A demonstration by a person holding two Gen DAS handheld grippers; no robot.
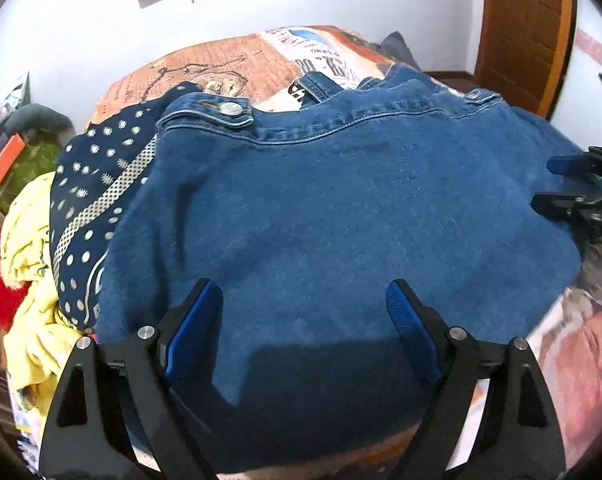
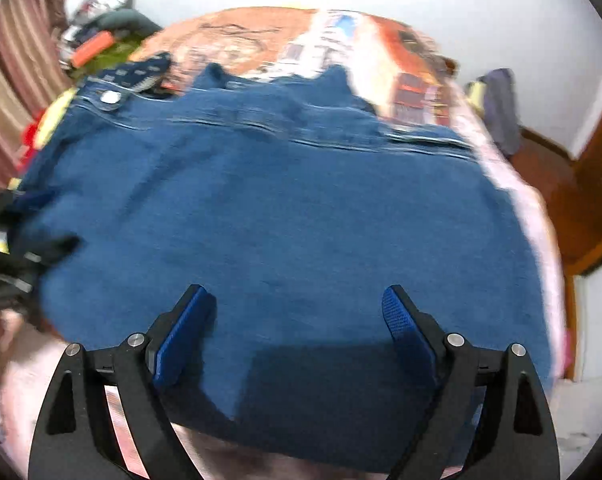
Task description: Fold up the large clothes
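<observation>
The denim jacket, filling mid-frame on the bed, looks heavy and stiff, best pinched at its hem corners; left gripper and right gripper both gape, empty.

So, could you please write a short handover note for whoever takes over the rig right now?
Left gripper: open, holding nothing, over the near part of the denim jacket.
Right gripper: open, empty, over the same jacket from the right side; that view is blurred.
Jacket: spread flat on the bed, metal button at the far left corner.
Other clothes: dotted navy garment and yellow garment piled on the left.
Done: jacket laid out; whether any fold is made cannot be told.
Left: grip the edges and fold it, then probably the pile.
</observation>
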